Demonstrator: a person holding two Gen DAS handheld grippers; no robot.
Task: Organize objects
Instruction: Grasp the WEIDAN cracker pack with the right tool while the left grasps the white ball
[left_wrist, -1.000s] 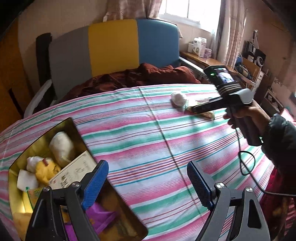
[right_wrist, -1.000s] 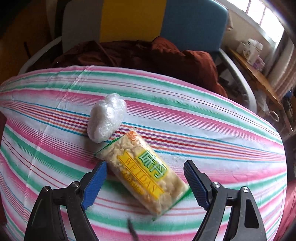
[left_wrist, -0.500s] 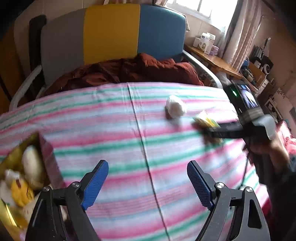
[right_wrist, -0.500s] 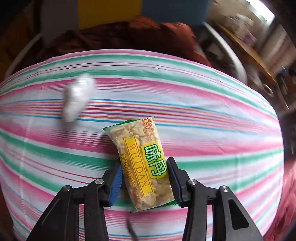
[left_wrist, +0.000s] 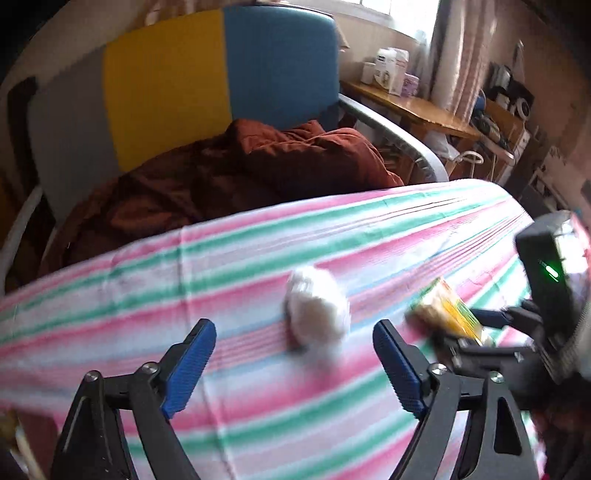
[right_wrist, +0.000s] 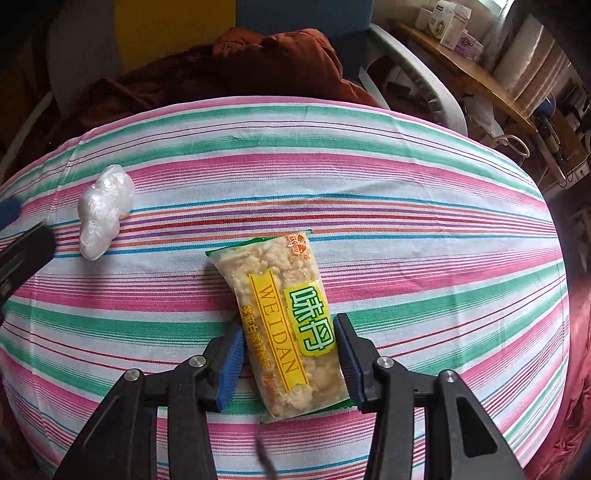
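A snack packet of pale pieces with a yellow and green label lies on the striped cloth. My right gripper is shut on its near half, a blue pad against each long side. The packet and the right gripper also show at the right of the left wrist view. A white ball wrapped in clear film lies left of the packet. My left gripper hovers over the cloth, its jaws closing. The ball sits just past the tips, between them, untouched. One left finger shows near the ball.
The striped cloth covers a broad flat surface. Behind it lie a rumpled brown blanket and a grey, yellow and blue panelled backrest. A wooden shelf with boxes runs along the window at the back right.
My left gripper has swept right, away from the gold box of items, up to the white ball. My right gripper has closed on the snack packet and rolled to line up with it.
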